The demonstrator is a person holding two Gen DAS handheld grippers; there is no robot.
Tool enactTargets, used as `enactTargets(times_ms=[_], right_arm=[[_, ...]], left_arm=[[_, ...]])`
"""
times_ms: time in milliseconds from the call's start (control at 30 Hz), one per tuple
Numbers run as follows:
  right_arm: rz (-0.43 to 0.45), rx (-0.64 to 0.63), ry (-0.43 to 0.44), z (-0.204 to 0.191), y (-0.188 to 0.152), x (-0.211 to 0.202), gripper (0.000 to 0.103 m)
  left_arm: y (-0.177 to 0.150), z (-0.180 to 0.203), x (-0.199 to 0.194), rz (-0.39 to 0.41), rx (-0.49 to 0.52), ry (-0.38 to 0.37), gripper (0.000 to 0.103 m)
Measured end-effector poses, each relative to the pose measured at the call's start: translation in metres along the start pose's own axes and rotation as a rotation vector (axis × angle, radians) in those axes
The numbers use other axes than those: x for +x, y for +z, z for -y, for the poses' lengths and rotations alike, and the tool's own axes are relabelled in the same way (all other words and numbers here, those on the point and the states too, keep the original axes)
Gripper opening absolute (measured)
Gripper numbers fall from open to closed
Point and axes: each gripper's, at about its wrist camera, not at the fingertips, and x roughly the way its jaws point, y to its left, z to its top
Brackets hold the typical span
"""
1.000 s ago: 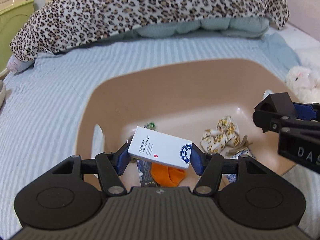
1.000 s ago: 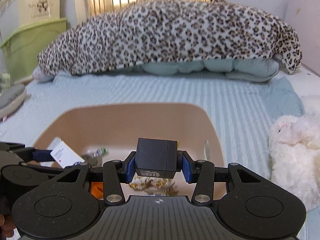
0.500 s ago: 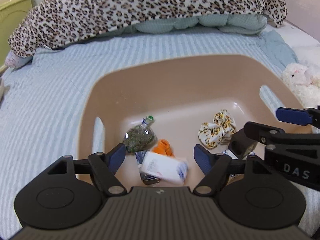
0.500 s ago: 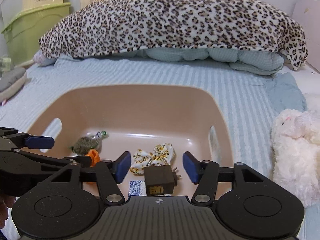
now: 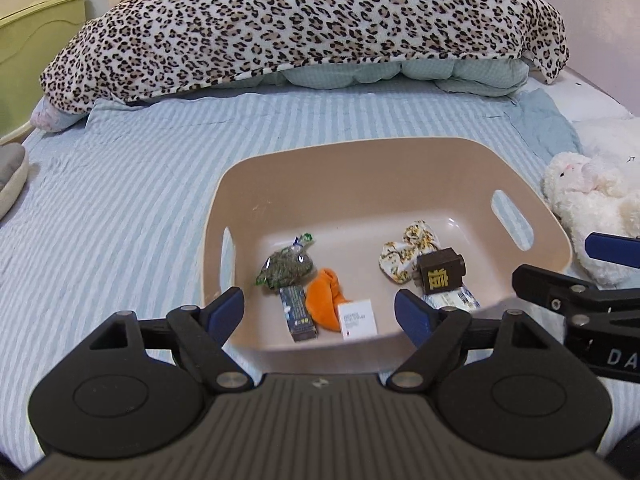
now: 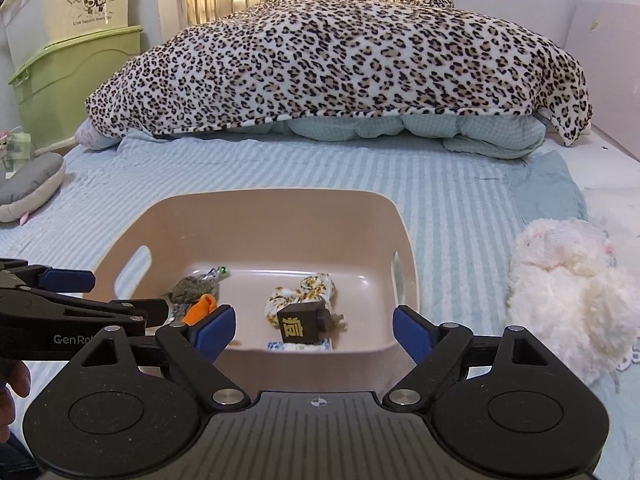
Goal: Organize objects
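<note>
A beige plastic basket [image 5: 400, 156] [image 6: 280, 208] stands on the striped bed. In it lie a white box [image 5: 357, 317], an orange cloth [image 5: 324, 296] [image 6: 200, 307], a green packet [image 5: 286, 268] [image 6: 190, 287], a dark slim pack [image 5: 298, 312], a flowered scrunchie [image 5: 404, 256] [image 6: 304, 292], a dark block with a gold character [image 5: 440, 276] [image 6: 301, 326] and a blue-white sachet [image 5: 452, 299] [image 6: 300, 346]. My left gripper [image 5: 319, 312] is open and empty above the basket's near rim. My right gripper [image 6: 313, 331] is open and empty, also above the near rim.
A leopard-print blanket [image 5: 304, 28] over a pale quilt fills the far end of the bed. A white plush toy [image 5: 592, 200] [image 6: 568, 292] lies right of the basket. A grey cushion [image 6: 28, 188] lies far left. Green storage bins [image 6: 76, 76] stand behind it.
Both grippers opened and dropped their loads: the white box and the dark block now lie in the basket. Both grippers have pulled back and up from it.
</note>
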Motion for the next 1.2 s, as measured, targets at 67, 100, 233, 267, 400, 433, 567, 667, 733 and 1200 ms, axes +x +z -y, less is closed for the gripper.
enactTargets(times_ms=[67, 100, 233, 267, 400, 433, 567, 667, 733, 1200], right_arm=[[0.001, 0.009, 0.004, 0.0, -0.003, -0.01, 0.088], [0.001, 0.011, 0.005, 0.0, -0.004, -0.014, 0.088], [0.005, 0.009, -0.002, -0.001, -0.012, -0.033, 0.088], [0.005, 0.01, -0.002, -0.002, -0.015, -0.036, 0.088], [-0.002, 0.012, 0.003, -0.003, -0.024, -0.051, 0.088], [-0.003, 0.01, 0.003, -0.005, -0.027, -0.054, 0.088], [-0.004, 0.002, 0.008, -0.01, -0.036, -0.068, 0.088], [-0.007, -0.005, 0.01, -0.013, -0.043, -0.078, 0.088], [-0.005, 0.004, 0.014, -0.013, -0.048, -0.084, 0.088], [0.009, 0.001, 0.033, -0.02, -0.069, -0.123, 0.088]], left_arm=[[-0.004, 0.0, -0.009, 0.006, -0.004, 0.003, 0.083], [-0.007, 0.0, -0.013, 0.008, -0.006, 0.004, 0.083], [-0.017, -0.004, -0.033, 0.021, -0.02, -0.009, 0.083], [-0.019, -0.003, -0.037, 0.024, -0.023, -0.009, 0.083], [-0.031, -0.003, -0.054, 0.032, -0.022, -0.007, 0.083], [-0.033, -0.003, -0.058, 0.032, -0.02, -0.008, 0.083], [-0.043, -0.003, -0.074, 0.038, -0.015, -0.018, 0.083], [-0.05, -0.002, -0.085, 0.044, -0.007, -0.014, 0.083], [-0.054, -0.001, -0.093, 0.046, -0.003, -0.012, 0.083], [-0.08, 0.006, -0.137, 0.067, 0.001, -0.047, 0.083]])
